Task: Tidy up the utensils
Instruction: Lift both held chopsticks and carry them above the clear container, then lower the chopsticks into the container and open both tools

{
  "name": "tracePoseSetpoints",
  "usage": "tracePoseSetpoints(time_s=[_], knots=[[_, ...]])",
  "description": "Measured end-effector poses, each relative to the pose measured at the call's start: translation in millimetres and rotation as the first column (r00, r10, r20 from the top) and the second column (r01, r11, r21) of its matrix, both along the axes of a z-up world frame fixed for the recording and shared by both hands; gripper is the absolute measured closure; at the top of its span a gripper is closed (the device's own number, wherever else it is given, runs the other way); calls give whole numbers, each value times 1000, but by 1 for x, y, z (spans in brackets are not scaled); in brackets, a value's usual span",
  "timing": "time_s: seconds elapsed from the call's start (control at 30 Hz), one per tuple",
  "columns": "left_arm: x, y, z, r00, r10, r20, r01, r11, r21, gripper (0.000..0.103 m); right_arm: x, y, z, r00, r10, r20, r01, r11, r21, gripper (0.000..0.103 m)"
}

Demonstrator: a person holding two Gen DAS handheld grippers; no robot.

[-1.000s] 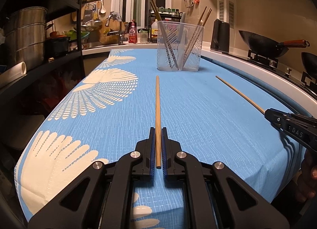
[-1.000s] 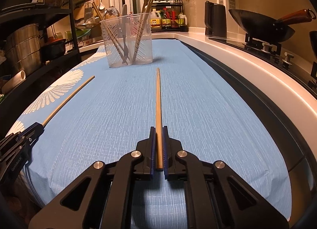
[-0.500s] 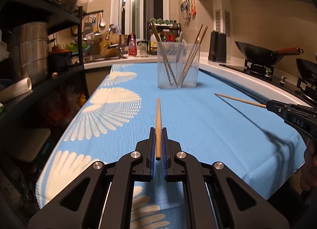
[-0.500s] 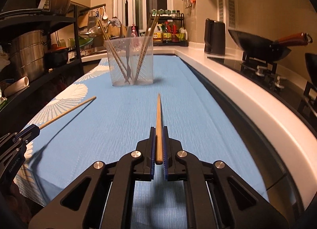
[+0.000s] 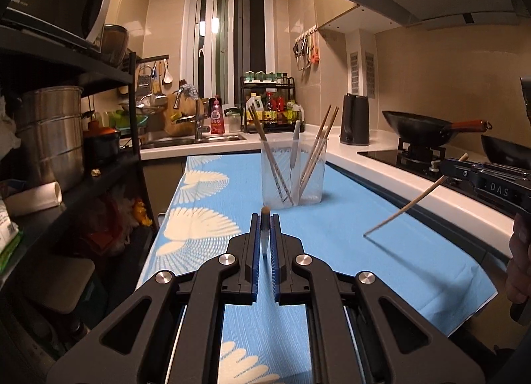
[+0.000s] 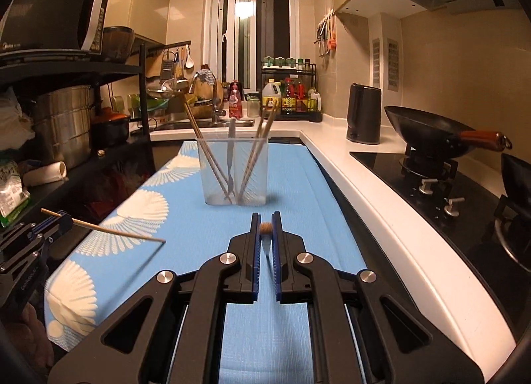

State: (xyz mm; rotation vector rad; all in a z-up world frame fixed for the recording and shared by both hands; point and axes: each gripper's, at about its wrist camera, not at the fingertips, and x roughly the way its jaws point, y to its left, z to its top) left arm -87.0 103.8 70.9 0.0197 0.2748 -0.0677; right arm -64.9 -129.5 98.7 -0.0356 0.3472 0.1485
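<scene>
My left gripper (image 5: 265, 218) is shut on a wooden chopstick (image 5: 265, 234), which I see nearly end-on above the blue cloth (image 5: 348, 261). My right gripper (image 6: 265, 218) is shut on a second chopstick (image 6: 265, 228), also seen end-on. In the left wrist view the right gripper (image 5: 446, 169) shows at the right edge, its chopstick (image 5: 405, 206) slanting down to the left. In the right wrist view the left gripper (image 6: 63, 222) shows at the left, its chopstick (image 6: 119, 234) pointing right. A clear cup (image 5: 293, 181) (image 6: 234, 174) with several chopsticks and a fork stands ahead on the cloth.
A white counter edge (image 6: 381, 204) and a black hob with a wok (image 6: 428, 135) run along the right. A dark kettle (image 6: 363, 115) stands behind them. A black shelf with steel pots (image 5: 49, 138) lines the left. The sink (image 5: 195, 140) is at the far end.
Both grippers have risen off the cloth with their chopsticks. The sticks, which lay stretched forward along the table, now hang in the air and look foreshortened. The cup sits lower in both views.
</scene>
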Motion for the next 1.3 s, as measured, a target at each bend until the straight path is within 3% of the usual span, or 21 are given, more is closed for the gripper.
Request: tracePoseSetpoints(time_s=[0.1, 0.4, 0.73, 0.9, 1.1, 1.3], knots=[[5, 6, 17, 1000, -9, -11, 9, 1000, -11, 97, 5, 4, 19, 1000, 20, -17, -20, 1000, 0, 97], [41, 29, 77, 987, -63, -148, 51, 995, -83, 97, 47, 7, 69, 989, 84, -125, -79, 996, 44, 97], [105, 38, 135, 963, -143, -230, 109, 982, -153, 97, 105, 16, 135, 966, 156, -207, -156, 988, 16, 97], [150, 32, 167, 963, -162, -217, 134, 981, -138, 97, 139, 26, 176, 958, 212, -191, -214, 977, 10, 97], [210, 15, 214, 970, -191, -148, 173, 977, -125, 97, 181, 34, 221, 961, 234, -150, -239, 971, -15, 97], [264, -2, 225, 970, -203, -135, 184, 973, -140, 97, 226, 46, 235, 960, 229, -159, -240, 969, -59, 97]])
